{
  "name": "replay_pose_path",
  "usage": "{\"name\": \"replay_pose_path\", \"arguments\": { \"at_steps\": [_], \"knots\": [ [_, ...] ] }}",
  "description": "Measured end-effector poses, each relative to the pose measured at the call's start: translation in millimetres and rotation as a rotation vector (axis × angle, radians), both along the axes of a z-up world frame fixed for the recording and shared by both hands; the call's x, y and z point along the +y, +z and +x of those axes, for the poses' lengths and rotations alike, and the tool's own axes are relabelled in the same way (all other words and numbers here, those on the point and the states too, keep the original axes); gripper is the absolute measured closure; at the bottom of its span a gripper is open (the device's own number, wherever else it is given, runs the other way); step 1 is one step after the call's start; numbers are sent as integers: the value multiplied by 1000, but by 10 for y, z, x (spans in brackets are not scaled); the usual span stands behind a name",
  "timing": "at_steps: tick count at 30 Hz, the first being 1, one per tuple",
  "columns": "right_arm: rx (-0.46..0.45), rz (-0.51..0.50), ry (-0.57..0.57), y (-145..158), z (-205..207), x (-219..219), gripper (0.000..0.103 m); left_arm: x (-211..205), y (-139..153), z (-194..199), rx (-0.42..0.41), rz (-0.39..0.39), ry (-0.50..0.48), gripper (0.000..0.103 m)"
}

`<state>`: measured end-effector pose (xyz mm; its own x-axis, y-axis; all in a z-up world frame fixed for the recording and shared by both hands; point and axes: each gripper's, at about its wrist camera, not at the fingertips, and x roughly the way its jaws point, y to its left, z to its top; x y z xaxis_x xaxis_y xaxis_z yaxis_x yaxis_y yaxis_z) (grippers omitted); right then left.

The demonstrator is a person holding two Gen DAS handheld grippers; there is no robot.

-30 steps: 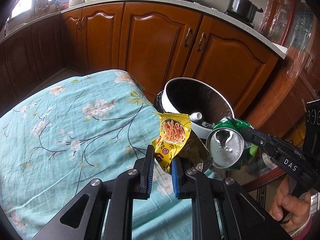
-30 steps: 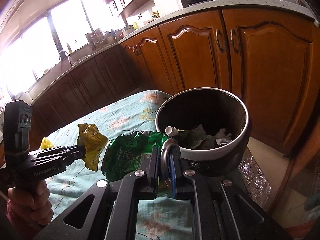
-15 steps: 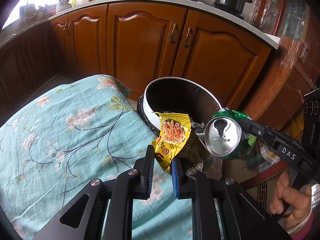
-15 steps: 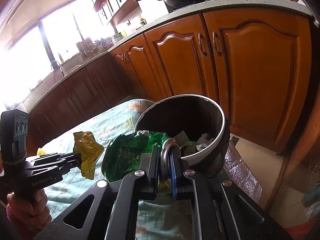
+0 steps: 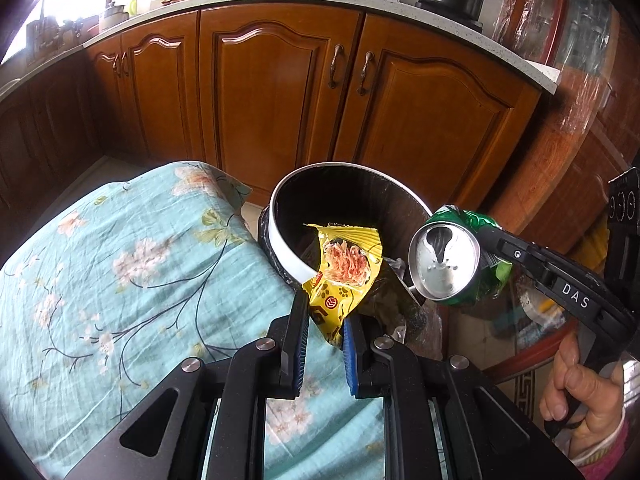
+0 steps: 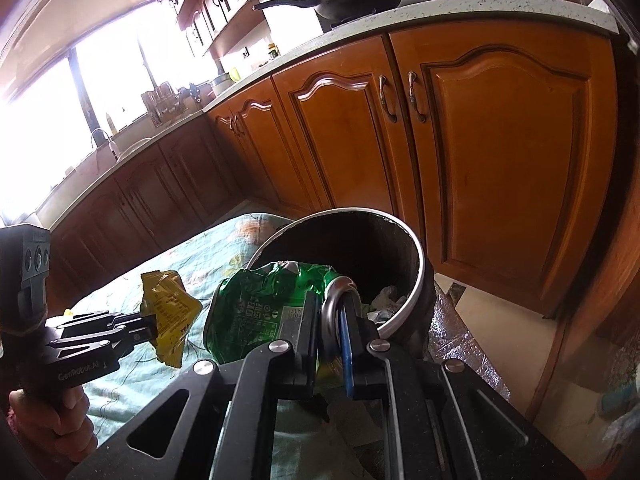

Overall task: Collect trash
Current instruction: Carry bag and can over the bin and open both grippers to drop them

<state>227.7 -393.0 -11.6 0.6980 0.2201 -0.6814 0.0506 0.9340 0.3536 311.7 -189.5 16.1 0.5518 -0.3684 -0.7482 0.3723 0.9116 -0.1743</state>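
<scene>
Round trash bin (image 5: 285, 254) with a white rim just past the corner of the counter, which is draped in a floral teal cloth (image 5: 120, 272); mouth open upward, crumpled scraps at the bottom. Wooden cabinet doors (image 6: 500, 160) behind the bin, a strip of bare floor between. Left gripper (image 5: 323, 328) clenched on the lower corner of a yellow snack wrapper (image 5: 344, 268), the wrapper standing up from the fingers (image 5: 298, 336) and overlapping the near rim of the bin. Right gripper (image 6: 328, 340) clamped on a crushed green can (image 6: 260, 308), one finger hooked inside the rim of its end, the can lying sideways at the bin's near edge. Wrapper and can close together, not touching.
</scene>
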Motion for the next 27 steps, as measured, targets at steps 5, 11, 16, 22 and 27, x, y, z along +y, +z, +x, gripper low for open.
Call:
{"name": "replay_pose_path", "arguments": {
  "at_steps": [5,11,16,22,27],
  "knots": [
    [1,-9,-7,-4,87,-60,94,-77,-16,125,1,6,-6,89],
    [9,-12,-12,-29,188,-118,94,-144,-44,275,3,21,-8,89],
    [13,-16,-13,-35,248,-136,94,-224,-52,386,-1,36,-9,89],
    [20,-18,-13,-65,323,-161,94,-332,-88,525,1,58,-13,89],
    [29,-23,-9,-98,342,-141,94,-445,-129,574,6,81,-21,89]
  ]
}}
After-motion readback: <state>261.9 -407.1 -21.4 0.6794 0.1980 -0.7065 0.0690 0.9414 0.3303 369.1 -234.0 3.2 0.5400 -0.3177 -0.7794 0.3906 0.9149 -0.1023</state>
